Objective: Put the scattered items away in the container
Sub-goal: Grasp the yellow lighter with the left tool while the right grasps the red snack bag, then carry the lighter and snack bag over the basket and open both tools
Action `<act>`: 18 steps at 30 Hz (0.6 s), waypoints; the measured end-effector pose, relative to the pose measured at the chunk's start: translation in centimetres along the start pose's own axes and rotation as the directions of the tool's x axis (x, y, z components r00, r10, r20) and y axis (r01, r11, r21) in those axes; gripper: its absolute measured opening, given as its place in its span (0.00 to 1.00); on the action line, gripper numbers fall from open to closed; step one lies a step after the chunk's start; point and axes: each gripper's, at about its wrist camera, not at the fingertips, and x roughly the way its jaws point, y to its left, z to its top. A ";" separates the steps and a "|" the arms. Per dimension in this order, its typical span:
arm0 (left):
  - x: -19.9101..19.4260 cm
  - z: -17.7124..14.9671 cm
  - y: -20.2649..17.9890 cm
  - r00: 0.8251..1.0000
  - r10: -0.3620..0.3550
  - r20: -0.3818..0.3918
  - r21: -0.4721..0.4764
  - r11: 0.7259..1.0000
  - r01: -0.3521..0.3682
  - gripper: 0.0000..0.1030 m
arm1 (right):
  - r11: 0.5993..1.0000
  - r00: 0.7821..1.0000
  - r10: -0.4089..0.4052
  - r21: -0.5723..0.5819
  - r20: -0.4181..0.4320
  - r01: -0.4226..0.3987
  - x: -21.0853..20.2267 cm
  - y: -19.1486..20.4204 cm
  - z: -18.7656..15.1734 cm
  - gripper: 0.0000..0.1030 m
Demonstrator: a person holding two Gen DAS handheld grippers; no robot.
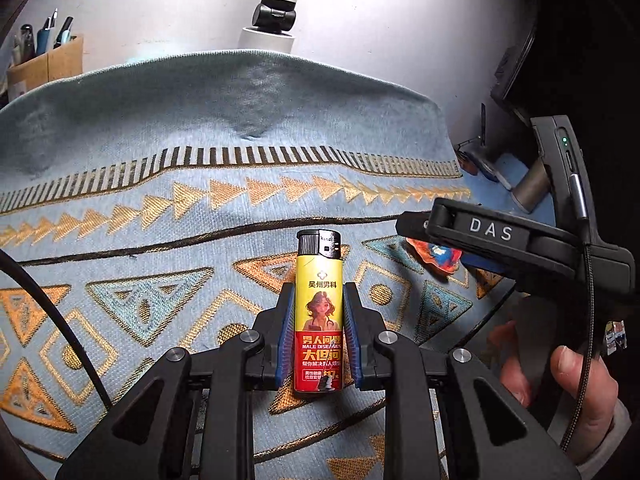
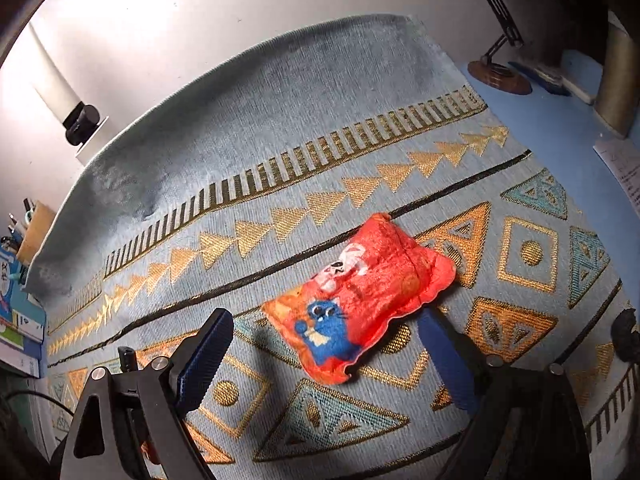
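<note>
My left gripper (image 1: 319, 300) is shut on a yellow and red lighter (image 1: 319, 312) with a black cap, held upright above the patterned blue cloth (image 1: 160, 208). My right gripper (image 2: 320, 344) is open, its blue pads on either side of a red plush pouch (image 2: 360, 296) with a blue cartoon figure, which lies on the cloth (image 2: 280, 128). In the left wrist view the right gripper's black body (image 1: 500, 240) sits over the pouch (image 1: 434, 254) at the right.
A cardboard box with pens (image 1: 44, 64) stands at the far left. A white lamp post (image 1: 276, 4) rises behind the cloth. A small stand on a round base (image 2: 500, 72) and a grey post (image 2: 618, 80) stand at the far right.
</note>
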 end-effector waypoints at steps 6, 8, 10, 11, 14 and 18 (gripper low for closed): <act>0.0 0.0 -0.2 1.000 0.018 0.010 0.018 1.000 -0.018 0.19 | 0.974 0.979 -0.198 -0.106 0.046 0.202 2.3 3.2 -0.5 1.00; 0.2 0.0 -0.4 1.000 0.024 0.005 0.028 0.999 -0.024 0.19 | 0.974 0.981 -0.188 -0.114 0.052 0.193 2.2 3.6 -0.7 1.00; 0.4 0.0 -0.5 1.000 0.029 0.002 0.034 0.999 -0.029 0.19 | 0.975 0.981 -0.187 -0.112 0.054 0.192 2.2 3.5 -0.8 0.99; 0.4 0.0 -0.4 1.000 0.028 0.001 0.036 0.999 -0.028 0.19 | 0.975 0.980 -0.188 -0.109 0.060 0.194 2.0 3.5 -0.8 0.94; 0.4 -0.1 -0.5 1.000 0.025 0.000 0.033 0.999 -0.025 0.19 | 0.972 0.972 -0.209 -0.088 0.104 0.218 1.2 3.1 -1.1 0.60; 0.6 0.0 -0.4 1.000 0.022 0.002 0.032 0.999 -0.022 0.19 | 0.980 0.978 -0.166 -0.088 0.124 0.178 0.1 2.5 -1.9 0.39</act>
